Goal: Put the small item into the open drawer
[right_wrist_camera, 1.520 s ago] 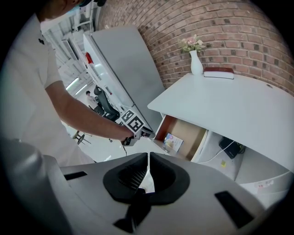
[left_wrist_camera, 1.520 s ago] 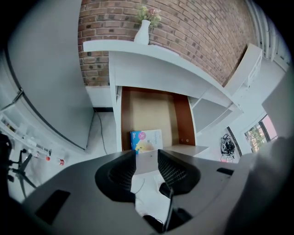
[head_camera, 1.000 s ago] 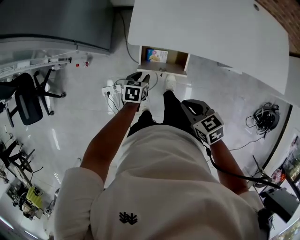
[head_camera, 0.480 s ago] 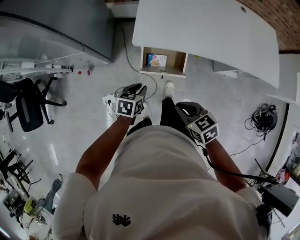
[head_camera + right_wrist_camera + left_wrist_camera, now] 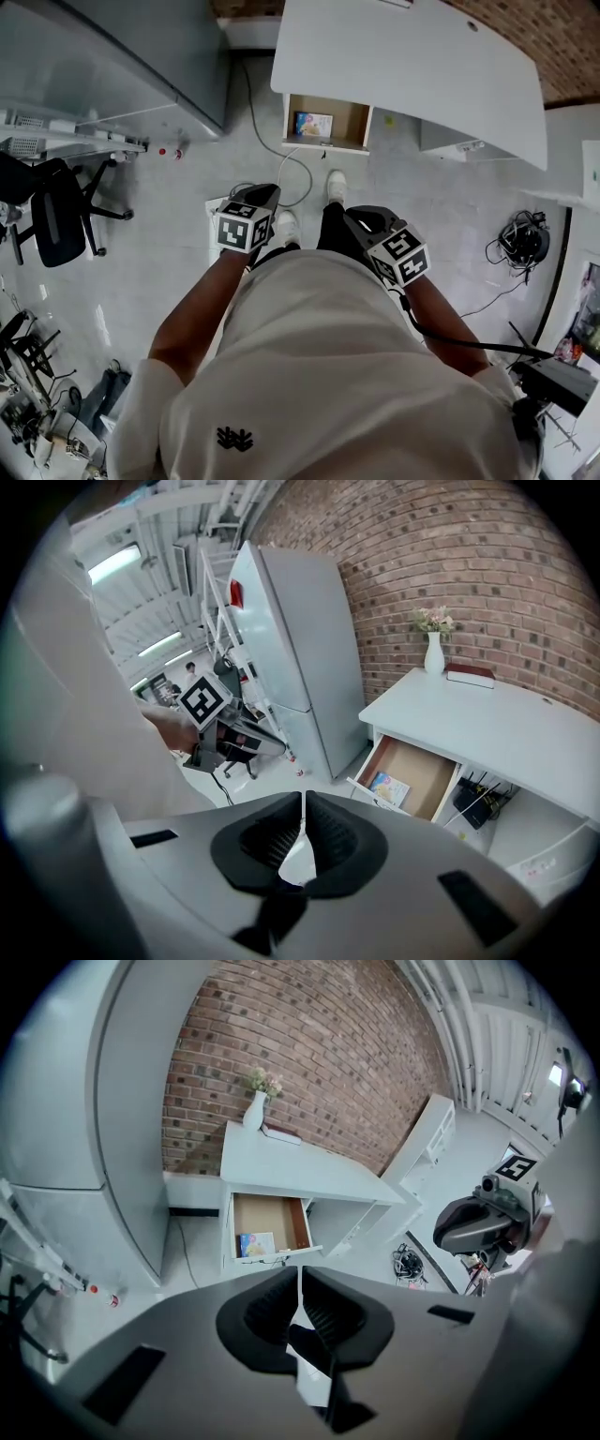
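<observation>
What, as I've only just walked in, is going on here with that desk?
A person stands on the floor, back from a white desk whose drawer is open. A small colourful item already lies in the drawer. The left gripper and the right gripper are held close to the body, each with its jaws together and nothing between them. Neither touches the drawer or the item.

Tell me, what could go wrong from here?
1. A cable loops over the floor between the person's shoes and the drawer; a foot might catch it.
2. The drawer stands open with the item inside; a knee could bump it as the person walks up.
</observation>
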Demonstrator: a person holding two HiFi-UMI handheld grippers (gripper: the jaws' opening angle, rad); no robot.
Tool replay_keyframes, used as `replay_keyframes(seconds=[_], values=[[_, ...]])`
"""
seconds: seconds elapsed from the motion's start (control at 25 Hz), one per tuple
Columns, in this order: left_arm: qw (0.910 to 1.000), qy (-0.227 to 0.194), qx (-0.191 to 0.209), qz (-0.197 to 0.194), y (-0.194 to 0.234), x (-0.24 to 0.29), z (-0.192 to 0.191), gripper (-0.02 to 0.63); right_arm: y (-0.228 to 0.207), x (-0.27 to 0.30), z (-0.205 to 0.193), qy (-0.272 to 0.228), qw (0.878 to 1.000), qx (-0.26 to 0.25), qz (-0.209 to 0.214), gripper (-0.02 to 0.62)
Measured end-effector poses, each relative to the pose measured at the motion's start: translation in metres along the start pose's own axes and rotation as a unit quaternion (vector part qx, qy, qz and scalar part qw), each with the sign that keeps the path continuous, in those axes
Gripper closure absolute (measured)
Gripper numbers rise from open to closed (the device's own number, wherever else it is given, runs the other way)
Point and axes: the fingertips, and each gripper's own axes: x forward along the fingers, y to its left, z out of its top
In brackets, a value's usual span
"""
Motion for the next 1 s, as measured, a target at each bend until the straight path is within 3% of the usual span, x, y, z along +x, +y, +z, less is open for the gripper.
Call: replay_keyframes(seconds=[0.36,1.0], values=[[0.9998,-0.007,0.003,-0.017,-0.003,-0.038,-0.025,0.574,0.038,-0.003,-0.004,-0.007,1.000,-0.011,-0.013,0.560],[0.9997,-0.012,0.012,-0.019,-0.009,-0.046,-0.025,0.574,0.045,-0.008,-0.005,-0.006,1.000,-0.020,-0.022,0.565]])
